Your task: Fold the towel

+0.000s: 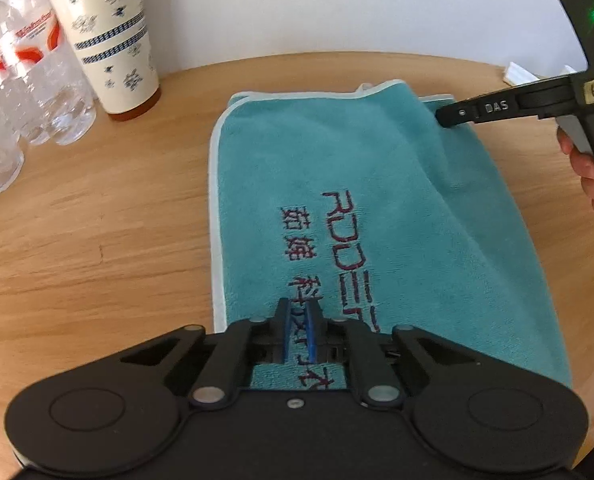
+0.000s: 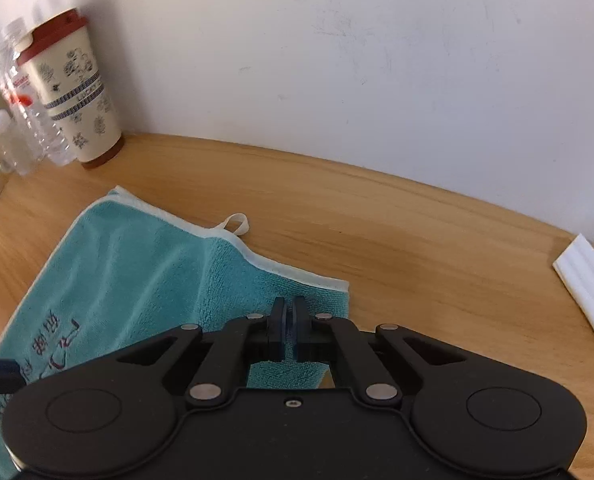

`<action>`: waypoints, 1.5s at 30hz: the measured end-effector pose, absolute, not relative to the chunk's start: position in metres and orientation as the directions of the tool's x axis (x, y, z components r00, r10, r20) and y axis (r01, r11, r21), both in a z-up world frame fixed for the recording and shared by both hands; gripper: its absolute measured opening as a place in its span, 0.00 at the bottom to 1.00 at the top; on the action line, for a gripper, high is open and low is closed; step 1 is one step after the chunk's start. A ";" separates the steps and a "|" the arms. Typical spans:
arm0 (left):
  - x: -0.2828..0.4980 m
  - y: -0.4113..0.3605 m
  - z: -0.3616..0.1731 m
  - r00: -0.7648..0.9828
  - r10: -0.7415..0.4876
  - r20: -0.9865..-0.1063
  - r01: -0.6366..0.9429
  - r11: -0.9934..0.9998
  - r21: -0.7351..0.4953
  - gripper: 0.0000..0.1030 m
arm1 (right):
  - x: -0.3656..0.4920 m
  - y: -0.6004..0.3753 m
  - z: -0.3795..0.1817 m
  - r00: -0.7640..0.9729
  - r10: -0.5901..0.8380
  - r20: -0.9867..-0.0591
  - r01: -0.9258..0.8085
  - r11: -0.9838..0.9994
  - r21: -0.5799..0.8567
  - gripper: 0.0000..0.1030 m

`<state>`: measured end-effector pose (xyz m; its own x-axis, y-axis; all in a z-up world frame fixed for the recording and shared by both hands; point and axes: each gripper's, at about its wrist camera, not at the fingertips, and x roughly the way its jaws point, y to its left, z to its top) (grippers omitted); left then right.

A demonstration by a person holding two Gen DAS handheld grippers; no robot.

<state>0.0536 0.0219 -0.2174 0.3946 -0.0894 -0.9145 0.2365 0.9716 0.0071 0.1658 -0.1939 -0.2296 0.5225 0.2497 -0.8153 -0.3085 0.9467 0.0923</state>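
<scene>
1. A plain white wall point(image 2: 337, 60) stands beyond both claws, meeting the far edge of the table.
2. A light wooden table with a curved far edge point(image 1: 97, 240) spreads under and around both claws.
3. A teal terry towel with pale piping and dark red embroidered lettering point(image 1: 337, 208) lies on the table, with doubled edges showing at its far end. It stretches ahead of the left claw and lies beneath and to the left of the right claw. A small white hanging loop point(image 2: 235, 222) sticks out from its far hem.
4. A cream paper cup with dark blue patterns and a red lid point(image 1: 113, 36) stands far ahead and to the left of the left claw, by the wall.
5. Clear plastic bottles point(image 1: 29, 80) cluster just left of that cup.
6. A white ridged strip point(image 2: 589, 292) lies well off to the right of the right claw.
7. The left gripper point(image 1: 299, 312) has its blue-padded fingers a narrow gap apart over the towel's near end; whether cloth is pinched between them cannot be told.
8. The right gripper point(image 2: 289, 312), held by a hand point(image 1: 589, 176), has its fingers almost together at the towel's far right corner; no cloth visibly sits between them.
</scene>
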 end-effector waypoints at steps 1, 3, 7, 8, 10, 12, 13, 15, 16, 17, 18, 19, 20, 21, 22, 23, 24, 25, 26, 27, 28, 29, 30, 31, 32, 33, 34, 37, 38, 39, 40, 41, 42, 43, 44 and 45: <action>0.054 0.023 -0.218 0.396 -0.077 -0.915 0.234 0.972 0.020 0.08 | 0.166 -0.193 -0.229 0.526 0.242 -0.815 -0.306 0.948 0.084 0.00; 0.054 0.023 -0.217 0.400 -0.054 -0.915 0.237 0.970 0.047 0.08 | 0.163 -0.193 -0.229 0.536 0.233 -0.812 -0.300 0.951 0.075 0.00; 0.059 0.026 -0.218 0.403 -0.037 -0.914 0.218 0.974 0.057 0.08 | 0.165 -0.192 -0.228 0.529 0.235 -0.815 -0.317 0.946 0.066 0.00; 0.059 0.029 -0.217 0.402 -0.043 -0.915 0.210 0.977 0.046 0.08 | 0.164 -0.191 -0.227 0.529 0.231 -0.816 -0.323 0.945 0.058 0.00; 0.059 0.034 -0.215 0.402 -0.059 -0.914 0.189 0.982 0.020 0.09 | 0.164 -0.190 -0.224 0.528 0.227 -0.818 -0.334 0.941 0.045 0.05; 0.061 0.039 -0.213 0.406 -0.065 -0.912 0.167 0.986 0.004 0.15 | 0.161 -0.196 -0.211 0.550 0.239 -0.800 -0.299 0.951 0.079 0.13; 0.060 0.041 -0.209 0.410 -0.065 -0.910 0.148 0.989 -0.004 0.23 | 0.158 -0.199 -0.203 0.557 0.235 -0.797 -0.274 0.957 0.092 0.24; 0.058 0.047 -0.197 0.420 -0.064 -0.905 0.104 0.994 -0.022 0.42 | 0.151 -0.205 -0.189 0.565 0.218 -0.796 -0.221 0.969 0.108 0.33; 0.056 0.049 -0.192 0.425 -0.062 -0.903 0.093 0.995 -0.025 0.46 | 0.147 -0.208 -0.184 0.568 0.219 -0.793 -0.209 0.971 0.119 0.33; 0.053 0.049 -0.185 0.428 -0.061 -0.902 0.091 0.996 -0.025 0.47 | 0.138 -0.211 -0.175 0.573 0.228 -0.787 -0.202 0.970 0.134 0.38; 0.051 0.048 -0.178 0.430 -0.062 -0.901 0.090 0.996 -0.025 0.52 | 0.126 -0.214 -0.164 0.577 0.238 -0.781 -0.193 0.969 0.153 0.42; 0.048 0.048 -0.171 0.427 -0.072 -0.901 0.102 0.994 -0.031 0.61 | 0.114 -0.214 -0.155 0.583 0.233 -0.779 -0.183 0.971 0.153 0.50; 0.046 0.047 -0.164 0.421 -0.087 -0.903 0.120 0.992 -0.039 0.67 | 0.103 -0.213 -0.147 0.588 0.220 -0.778 -0.173 0.974 0.144 0.55; 0.044 0.046 -0.157 0.414 -0.101 -0.905 0.138 0.989 -0.048 0.75 | 0.091 -0.212 -0.139 0.594 0.208 -0.777 -0.163 0.977 0.136 0.57; 0.041 0.045 -0.152 0.416 -0.111 -0.903 0.152 0.987 -0.051 0.76 | 0.080 -0.210 -0.131 0.599 0.196 -0.776 -0.152 0.980 0.130 0.62; 0.038 0.045 -0.145 0.427 -0.109 -0.898 0.161 0.986 -0.044 0.77 | 0.068 -0.208 -0.124 0.605 0.185 -0.775 -0.139 0.982 0.126 0.66; 0.033 0.044 -0.137 0.440 -0.104 -0.892 0.168 0.985 -0.032 0.81 | 0.058 -0.206 -0.118 0.605 0.175 -0.777 -0.123 0.984 0.127 0.67; 0.029 0.043 -0.129 0.446 -0.095 -0.890 0.171 0.985 -0.020 0.84 | 0.046 -0.209 -0.111 0.602 0.167 -0.781 -0.103 0.986 0.131 0.68; 0.024 0.042 -0.121 0.448 -0.079 -0.891 0.176 0.984 0.001 0.85 | 0.036 -0.211 -0.105 0.601 0.161 -0.783 -0.090 0.987 0.134 0.68; 0.020 0.040 -0.114 0.448 -0.050 -0.893 0.179 0.983 0.035 0.86 | 0.027 -0.210 -0.101 0.600 0.156 -0.785 -0.085 0.988 0.132 0.68; 0.016 0.038 -0.108 0.447 -0.035 -0.894 0.184 0.981 0.053 0.88 | 0.018 -0.209 -0.095 0.599 0.152 -0.786 -0.082 0.988 0.128 0.69; 0.013 0.037 -0.102 0.446 -0.029 -0.895 0.191 0.980 0.063 0.89 | 0.006 -0.206 -0.088 0.600 0.141 -0.788 -0.075 0.990 0.120 0.70; 0.009 0.036 -0.096 0.444 -0.023 -0.896 0.198 0.978 0.073 0.92 | -0.003 -0.205 -0.083 0.597 0.132 -0.791 -0.067 0.991 0.114 0.71; 0.006 0.035 -0.091 0.446 -0.025 -0.895 0.202 0.977 0.073 0.98 | -0.010 -0.204 -0.079 0.593 0.124 -0.795 -0.059 0.992 0.110 0.71; 0.002 0.035 -0.083 0.452 -0.032 -0.891 0.203 0.977 0.068 0.99 | -0.018 -0.201 -0.075 0.586 0.118 -0.802 -0.053 0.993 0.107 0.71; -0.001 0.035 -0.076 0.457 -0.039 -0.889 0.206 0.977 0.063 0.99 | -0.025 -0.198 -0.070 0.578 0.111 -0.808 -0.047 0.994 0.103 0.71; -0.004 0.036 -0.071 0.460 -0.046 -0.887 0.209 0.976 0.058 0.99 | -0.033 -0.195 -0.066 0.571 0.104 -0.814 -0.041 0.994 0.098 0.71; -0.012 0.038 -0.053 0.439 -0.085 -0.894 0.226 0.974 0.018 0.99 | -0.054 -0.187 -0.054 0.547 0.071 -0.834 -0.014 0.997 0.076 0.71; -0.014 0.039 -0.049 0.427 -0.091 -0.900 0.223 0.975 0.007 0.99 | -0.060 -0.185 -0.051 0.540 0.062 -0.840 -0.004 0.997 0.071 0.71; -0.015 0.039 -0.047 0.421 -0.094 -0.902 0.223 0.975 0.002 0.99 | -0.065 -0.183 -0.049 0.537 0.058 -0.842 0.000 0.998 0.068 0.71; -0.017 0.039 -0.045 0.419 -0.095 -0.903 0.228 0.974 0.004 0.99 | -0.070 -0.182 -0.046 0.535 0.051 -0.843 0.005 0.998 0.064 0.71; -0.020 0.040 -0.042 0.417 -0.094 -0.904 0.233 0.972 0.006 0.99 | -0.076 -0.179 -0.043 0.533 0.042 -0.845 0.007 0.999 0.054 0.71; -0.023 0.040 -0.039 0.414 -0.094 -0.905 0.239 0.971 0.009 0.99 | -0.083 -0.175 -0.041 0.530 0.031 -0.847 0.006 0.999 0.041 0.71; -0.027 0.040 -0.036 0.409 -0.091 -0.908 0.246 0.969 0.014 0.99 | -0.088 -0.173 -0.038 0.529 0.032 -0.848 0.002 0.999 0.038 0.71; -0.032 0.040 -0.033 0.404 -0.088 -0.911 0.254 0.967 0.019 0.99 | -0.093 -0.171 -0.036 0.528 0.036 -0.848 -0.004 0.999 0.041 0.71; -0.034 0.040 -0.032 0.401 -0.087 -0.912 0.258 0.966 0.021 0.99 | -0.098 -0.169 -0.034 0.529 0.040 -0.848 -0.011 0.999 0.041 0.71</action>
